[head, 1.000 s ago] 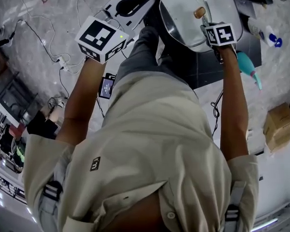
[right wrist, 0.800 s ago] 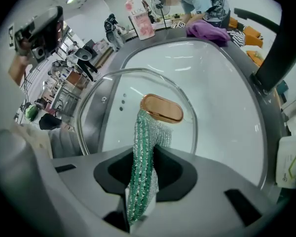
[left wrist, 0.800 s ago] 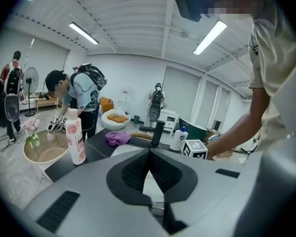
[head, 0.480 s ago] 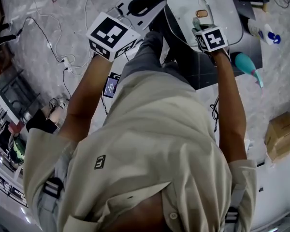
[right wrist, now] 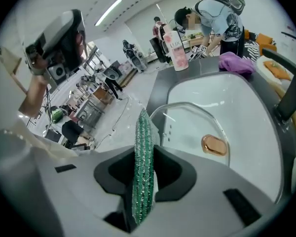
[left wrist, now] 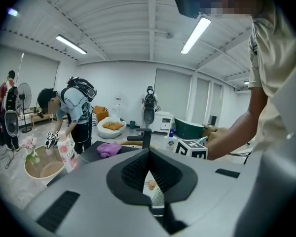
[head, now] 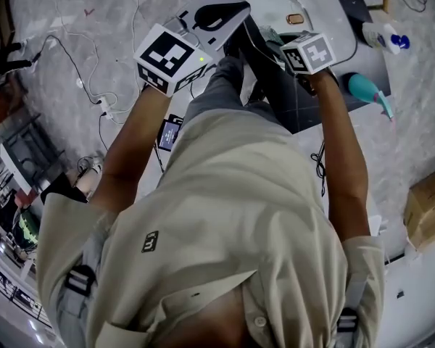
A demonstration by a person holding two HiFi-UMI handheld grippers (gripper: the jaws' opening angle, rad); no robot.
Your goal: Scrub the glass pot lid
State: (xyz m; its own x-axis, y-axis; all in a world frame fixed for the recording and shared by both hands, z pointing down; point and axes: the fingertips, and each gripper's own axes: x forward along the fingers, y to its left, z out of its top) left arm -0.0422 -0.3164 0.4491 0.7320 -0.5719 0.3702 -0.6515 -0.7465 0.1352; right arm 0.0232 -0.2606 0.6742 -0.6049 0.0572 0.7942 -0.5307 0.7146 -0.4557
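The glass pot lid (head: pixel 274 6) sits tilted in the white sink (head: pixel 333 9), its copper knob (head: pixel 295 19) facing up. In the right gripper view the lid (right wrist: pixel 187 125) and its knob (right wrist: pixel 214 145) lie just beyond my jaws. My right gripper (right wrist: pixel 147 152) is shut on a green scrub sponge (right wrist: pixel 142 172), which stands upright by the lid's near left rim. My left gripper (head: pixel 228 11) hovers left of the sink. Its jaws meet at the tips (left wrist: pixel 148 154) with nothing visibly held, and the knob (left wrist: pixel 151 184) shows through the slit between them.
A black faucet (right wrist: pixel 286 98) stands at the sink's right. A pink bottle (right wrist: pixel 176 46) and a purple cloth (right wrist: pixel 237 62) sit on the dark counter, where another person (right wrist: pixel 212 14) works. A teal brush (head: pixel 366 91), a white bottle (head: pixel 386 38) and floor cables (head: pixel 80 64) lie around.
My right gripper has carried the sponge left, from beside the knob to the lid's near left rim. My left gripper has drifted slightly right, toward the sink.
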